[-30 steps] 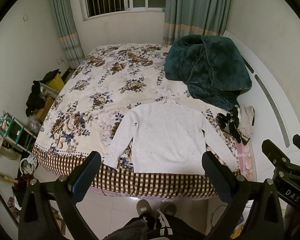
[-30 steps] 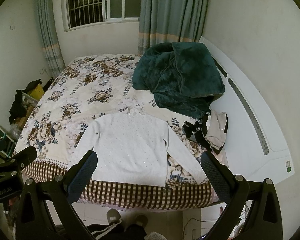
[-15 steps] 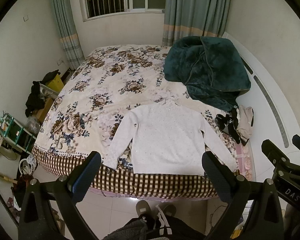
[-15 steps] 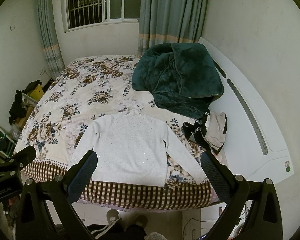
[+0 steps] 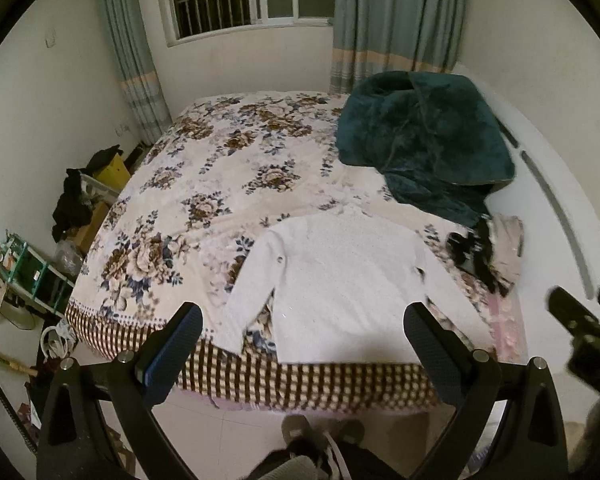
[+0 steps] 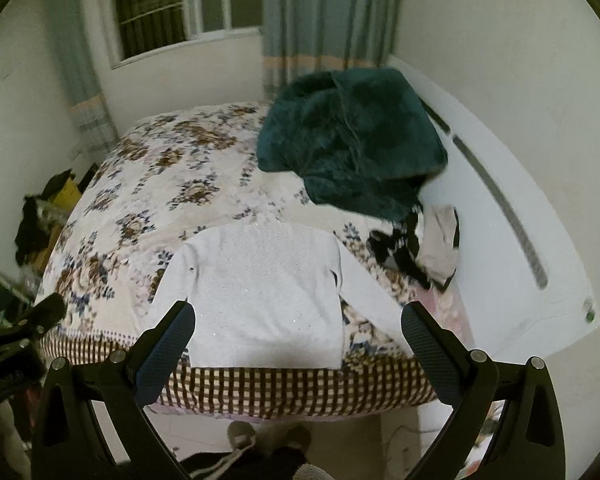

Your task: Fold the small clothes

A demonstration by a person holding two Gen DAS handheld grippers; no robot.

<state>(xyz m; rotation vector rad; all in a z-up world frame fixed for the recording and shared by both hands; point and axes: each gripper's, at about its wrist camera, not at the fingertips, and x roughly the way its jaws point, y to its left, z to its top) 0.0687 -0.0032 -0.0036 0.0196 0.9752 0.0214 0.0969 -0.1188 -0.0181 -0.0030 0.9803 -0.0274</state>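
A small white knit sweater (image 5: 340, 284) lies flat, sleeves spread, at the near edge of the floral bed; it also shows in the right wrist view (image 6: 268, 292). My left gripper (image 5: 302, 330) is open and empty, held in the air above the bed's near edge, short of the sweater's hem. My right gripper (image 6: 298, 328) is open and empty at about the same height, to the right of the left one. The right gripper's body shows at the left view's right edge (image 5: 584, 328); the left gripper's body shows at the right view's left edge (image 6: 16, 332).
A dark green plush blanket (image 5: 420, 140) is heaped at the far right of the bed. Black and beige garments (image 5: 488, 248) lie to the right of the sweater. A white headboard (image 6: 512, 216) runs along the right. Cluttered shelves (image 5: 24, 268) stand left. The person's shoes (image 5: 320, 436) are below.
Both grippers have moved forward and down toward the bed, so the sweater looks larger and nearer. The right view has tilted and blurred. Both stay open; the sweater has not moved.
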